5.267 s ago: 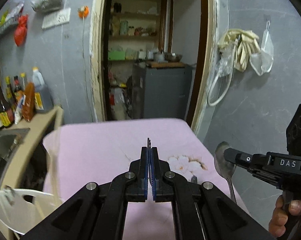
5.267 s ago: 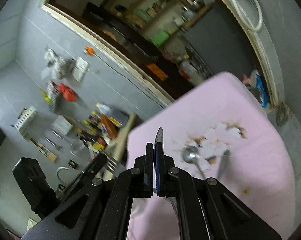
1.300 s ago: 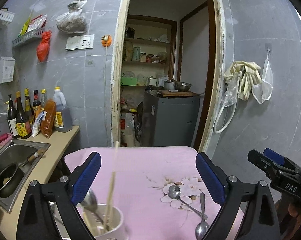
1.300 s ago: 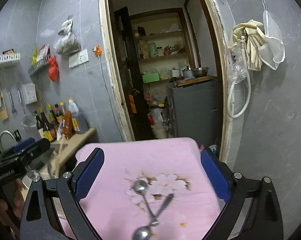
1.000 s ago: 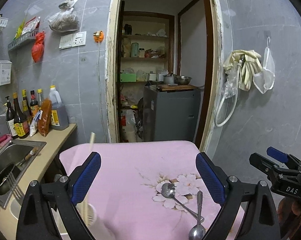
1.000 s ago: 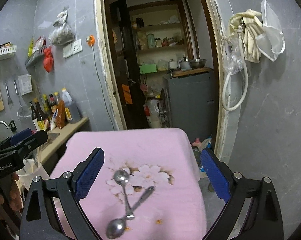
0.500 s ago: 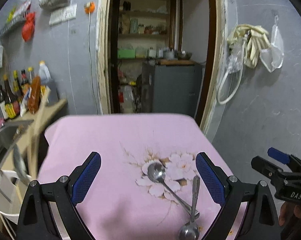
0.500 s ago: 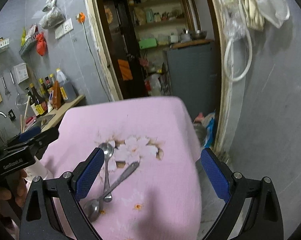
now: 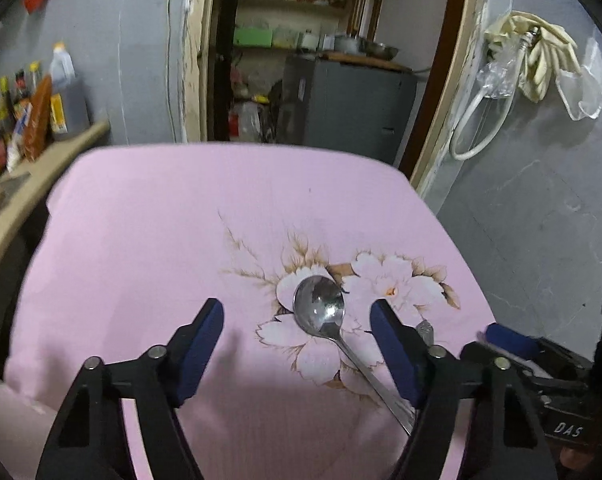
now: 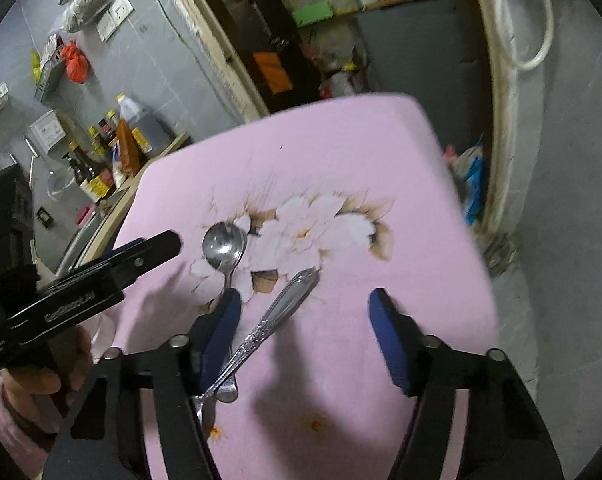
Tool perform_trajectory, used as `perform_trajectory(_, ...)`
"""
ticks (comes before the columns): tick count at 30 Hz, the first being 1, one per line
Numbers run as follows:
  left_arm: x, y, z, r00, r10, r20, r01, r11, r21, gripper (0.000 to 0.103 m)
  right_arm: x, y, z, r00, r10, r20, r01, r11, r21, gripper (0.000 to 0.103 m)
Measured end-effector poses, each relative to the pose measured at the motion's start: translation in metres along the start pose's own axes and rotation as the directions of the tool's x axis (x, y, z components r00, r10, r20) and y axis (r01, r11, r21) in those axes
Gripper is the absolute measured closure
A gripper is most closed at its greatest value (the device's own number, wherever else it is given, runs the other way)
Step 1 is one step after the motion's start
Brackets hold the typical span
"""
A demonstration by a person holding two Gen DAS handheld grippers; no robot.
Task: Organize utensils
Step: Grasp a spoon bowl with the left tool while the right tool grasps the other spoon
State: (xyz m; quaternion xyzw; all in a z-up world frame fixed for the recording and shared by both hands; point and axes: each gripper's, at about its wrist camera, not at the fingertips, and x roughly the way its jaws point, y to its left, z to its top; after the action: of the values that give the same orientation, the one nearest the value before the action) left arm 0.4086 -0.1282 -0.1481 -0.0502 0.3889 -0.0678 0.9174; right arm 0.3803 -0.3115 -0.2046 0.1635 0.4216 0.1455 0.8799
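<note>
Two crossed spoons (image 9: pixel 321 312) on pink cloth (image 9: pixel 141 232)

**A small home kitchen**

Grey tiled walls all round, sauce bottles (image 10: pixel 97 168) lined up on the counter (image 9: pixel 41 168) by a sink. Through the doorway (image 9: pixel 313 52), pantry shelves (image 9: pixel 293 4) crowded with jars, pots on a grey cabinet (image 9: pixel 341 100). Rubber gloves (image 9: pixel 537 52) and a hose (image 9: pixel 477 128) hang on the wall. A pink flowered cloth (image 9: pixel 161 220) covers the table.
</note>
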Motion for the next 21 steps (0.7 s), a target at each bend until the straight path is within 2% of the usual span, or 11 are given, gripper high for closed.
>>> perform_trajectory(5, 0.029, 0.010, 0.003, 0.995, -0.071, -0.064, 0.068, 0.997, -0.044, 0.049, 0.024, -0.002, 0.001, 0.997, 0.043, -0.065, -0.042, 0.999, 0.025, 0.061)
perform_trajectory(7, 0.040, 0.013, 0.005, 0.990, -0.109, -0.086, 0.103, 0.992, -0.067, 0.056, 0.031, -0.002, 0.003, 0.996, 0.048, -0.079, -0.046, 0.999, 0.025, 0.063)
perform_trajectory(13, 0.061, 0.016, 0.007, 0.980, -0.152, -0.127, 0.142, 0.986, -0.086, 0.075, 0.041, 0.001, 0.015, 0.990, 0.070, -0.126, -0.078, 0.995, -0.055, 0.065)
perform_trajectory(15, 0.065, 0.015, 0.006, 0.976, -0.165, -0.143, 0.154, 0.984, -0.085, 0.078, 0.042, 0.003, 0.019, 0.985, 0.096, -0.143, -0.107, 0.992, -0.072, 0.075)
perform_trajectory(17, 0.069, 0.013, 0.004, 0.974, -0.171, -0.147, 0.161, 0.984, -0.081, 0.082, 0.046, 0.006, 0.019, 0.979, 0.122, -0.164, -0.139, 0.986, -0.092, 0.077)
perform_trajectory(21, 0.072, 0.013, 0.006, 0.973, -0.175, -0.151, 0.164, 0.983, -0.085, 0.087, 0.053, 0.008, 0.022, 0.967, 0.146, -0.208, -0.171, 0.980, -0.105, 0.089)
